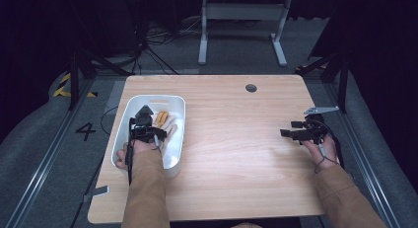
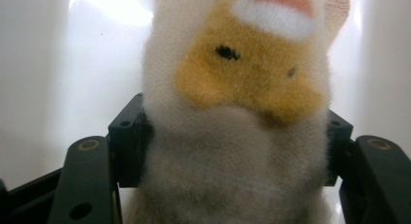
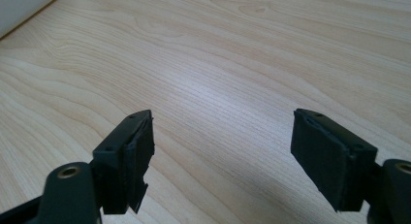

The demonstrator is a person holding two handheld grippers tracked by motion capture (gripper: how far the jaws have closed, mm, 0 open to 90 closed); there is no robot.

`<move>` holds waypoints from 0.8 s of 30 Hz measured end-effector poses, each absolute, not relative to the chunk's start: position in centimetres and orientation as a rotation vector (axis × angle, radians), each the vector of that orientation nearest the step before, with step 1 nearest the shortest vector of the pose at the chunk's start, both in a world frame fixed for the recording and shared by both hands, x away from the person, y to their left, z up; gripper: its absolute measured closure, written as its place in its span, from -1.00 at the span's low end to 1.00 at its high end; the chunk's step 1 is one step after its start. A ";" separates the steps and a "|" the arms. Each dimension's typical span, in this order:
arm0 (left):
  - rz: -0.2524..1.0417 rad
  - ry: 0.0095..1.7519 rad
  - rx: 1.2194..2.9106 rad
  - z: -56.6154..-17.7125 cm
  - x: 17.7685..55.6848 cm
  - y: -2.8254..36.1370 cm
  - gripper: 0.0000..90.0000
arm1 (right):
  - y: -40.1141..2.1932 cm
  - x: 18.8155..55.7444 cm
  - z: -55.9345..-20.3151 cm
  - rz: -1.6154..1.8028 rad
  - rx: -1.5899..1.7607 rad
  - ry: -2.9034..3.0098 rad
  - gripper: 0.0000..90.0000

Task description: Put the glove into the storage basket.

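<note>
My left gripper [image 1: 146,120] reaches into the white bin [image 1: 127,114] at the table's left; the plush sock [image 2: 232,112] lies straight ahead between its half-spread jaws, long axis running away from me, pads beside it; whether they press I cannot tell

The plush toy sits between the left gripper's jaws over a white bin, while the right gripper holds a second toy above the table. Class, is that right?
Not quite. The right gripper holds nothing; the right gripper view shows its open jaws over the bare wooden table. The plush toy, left gripper and white bin are as stated.
</note>
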State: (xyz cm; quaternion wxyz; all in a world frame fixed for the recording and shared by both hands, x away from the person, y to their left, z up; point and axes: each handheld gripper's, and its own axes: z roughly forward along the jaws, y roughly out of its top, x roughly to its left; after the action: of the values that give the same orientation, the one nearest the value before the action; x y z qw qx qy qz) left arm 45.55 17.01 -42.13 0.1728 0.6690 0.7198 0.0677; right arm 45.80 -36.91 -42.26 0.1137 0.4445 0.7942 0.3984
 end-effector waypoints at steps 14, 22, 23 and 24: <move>0.100 2.004 1.988 -41.7 45.7 16.6 -0.56 | -36.9 45.7 -42.1 1.188 1.285 2.326 -0.50; 0.043 1.981 1.973 -41.1 45.9 16.6 -0.86 | -36.9 45.7 -42.1 1.194 1.285 2.326 -0.51; 0.041 1.980 1.971 -41.1 45.9 16.6 -0.88 | -37.0 45.7 -42.2 1.194 1.287 2.325 -0.51; 0.048 1.983 1.974 -41.0 45.9 16.6 -0.92 | -37.0 45.7 -42.2 1.194 1.288 2.325 -0.51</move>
State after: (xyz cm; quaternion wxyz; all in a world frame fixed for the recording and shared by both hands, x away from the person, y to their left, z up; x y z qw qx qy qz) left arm 45.88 16.60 -41.00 0.1706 0.6951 0.6982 0.0170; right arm 45.72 -36.97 -42.17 0.1136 0.4392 0.7928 0.4070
